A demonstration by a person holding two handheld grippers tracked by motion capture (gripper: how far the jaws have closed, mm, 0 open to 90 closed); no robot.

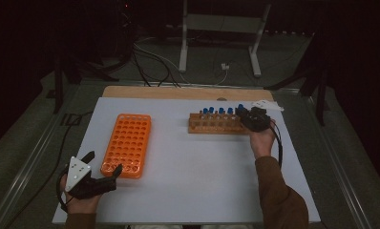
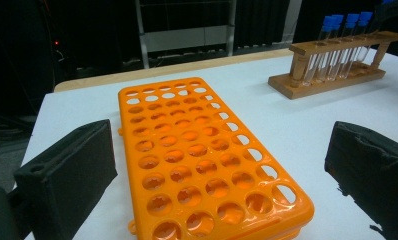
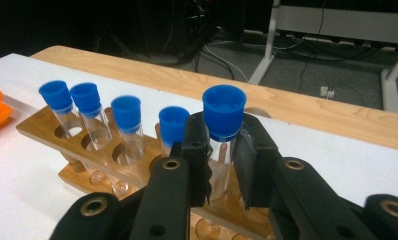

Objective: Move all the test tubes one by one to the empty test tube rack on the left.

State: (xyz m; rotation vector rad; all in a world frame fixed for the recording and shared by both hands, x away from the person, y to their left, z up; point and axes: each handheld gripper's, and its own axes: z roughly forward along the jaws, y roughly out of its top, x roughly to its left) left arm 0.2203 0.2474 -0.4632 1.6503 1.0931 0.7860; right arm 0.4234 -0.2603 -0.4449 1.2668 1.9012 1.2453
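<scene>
A wooden rack (image 1: 216, 125) at the back right of the table holds several clear tubes with blue caps (image 3: 126, 115). At its right end, my right gripper (image 1: 249, 117) is shut on the tube there (image 3: 223, 112). Its pads (image 3: 197, 145) clamp the glass just under the cap, and that tube stands higher than its neighbours. An orange tube rack (image 1: 127, 144) with many vacant holes lies at the left. My left gripper (image 1: 103, 163) sits at its near end, open, with its jaws spread on either side of the rack's near corner (image 2: 227, 215) and nothing held.
The white table top (image 1: 193, 171) has a bare wooden strip (image 1: 178, 92) along its far edge. A small white object (image 1: 267, 104) lies behind the wooden rack. Beyond the table, cables and a metal stand (image 1: 221, 24) sit on the floor.
</scene>
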